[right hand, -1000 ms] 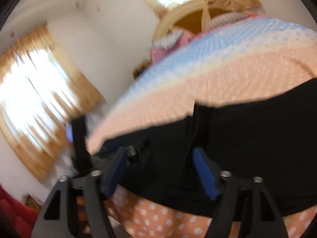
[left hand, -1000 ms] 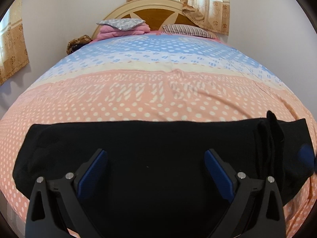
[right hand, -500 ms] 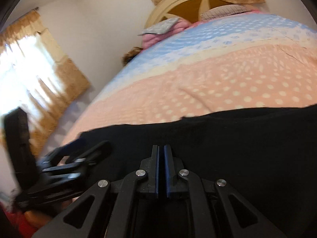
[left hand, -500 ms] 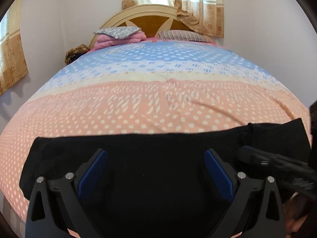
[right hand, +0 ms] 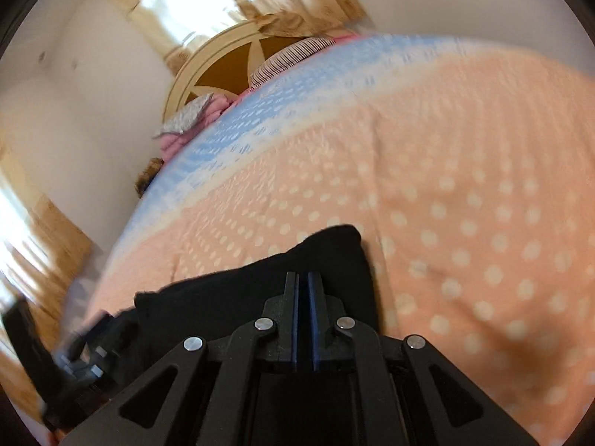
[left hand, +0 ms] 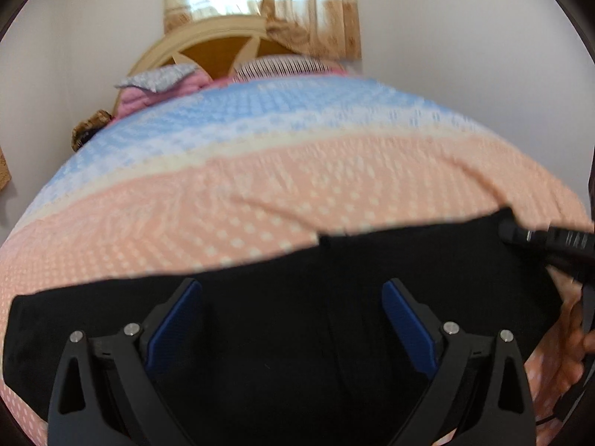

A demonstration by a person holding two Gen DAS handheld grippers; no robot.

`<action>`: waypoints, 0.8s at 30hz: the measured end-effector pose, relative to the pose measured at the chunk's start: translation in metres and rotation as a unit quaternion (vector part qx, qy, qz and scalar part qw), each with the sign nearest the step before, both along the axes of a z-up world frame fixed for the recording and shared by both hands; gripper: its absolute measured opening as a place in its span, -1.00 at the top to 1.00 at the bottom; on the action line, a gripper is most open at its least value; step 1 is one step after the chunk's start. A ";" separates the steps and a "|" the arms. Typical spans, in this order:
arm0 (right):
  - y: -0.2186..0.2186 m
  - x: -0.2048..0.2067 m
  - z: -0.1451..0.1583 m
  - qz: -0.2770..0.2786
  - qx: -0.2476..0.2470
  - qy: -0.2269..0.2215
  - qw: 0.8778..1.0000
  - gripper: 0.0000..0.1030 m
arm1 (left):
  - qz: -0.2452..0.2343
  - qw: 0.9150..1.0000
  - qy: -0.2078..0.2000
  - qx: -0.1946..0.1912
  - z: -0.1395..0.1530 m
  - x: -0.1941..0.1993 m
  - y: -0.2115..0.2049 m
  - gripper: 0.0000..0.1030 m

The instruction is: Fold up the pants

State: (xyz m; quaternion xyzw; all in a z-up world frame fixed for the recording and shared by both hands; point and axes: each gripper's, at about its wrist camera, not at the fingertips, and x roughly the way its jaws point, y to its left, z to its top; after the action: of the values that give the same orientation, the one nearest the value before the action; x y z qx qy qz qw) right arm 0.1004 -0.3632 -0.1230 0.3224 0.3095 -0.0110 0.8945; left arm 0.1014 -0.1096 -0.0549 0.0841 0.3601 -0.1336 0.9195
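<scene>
Black pants point(left hand: 297, 319), spread flat across bed's near edge

- The right gripper point(right hand: 303, 290), whose fingers point(right hand: 292, 308) stood apart over the black pants point(left hand: 297, 334) a second ago, now has them pressed together.
- In the right wrist view, the pants' cloth reached across to the right edge half a second ago; now it ends in a corner just beyond the fingertips, with the dotted bedsheet point(right hand: 465, 186) bare to the right.
- In the left wrist view, the pants' far edge, straight before, now slants up toward the right, where the right gripper sits at its end.
</scene>
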 end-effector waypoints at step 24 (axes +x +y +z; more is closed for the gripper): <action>0.205 -0.005 0.037 0.215 -0.110 -0.063 0.968 0.89 | 0.268 0.963 -0.025 -0.006 0.018 -0.013 0.253 -0.94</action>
State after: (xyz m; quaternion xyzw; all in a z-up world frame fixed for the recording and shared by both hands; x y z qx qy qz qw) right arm 0.0951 -0.1577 -0.0862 0.1476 0.3116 0.1675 0.9236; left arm 0.0879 0.1439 -0.0364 -0.0182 0.3459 0.1177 0.9307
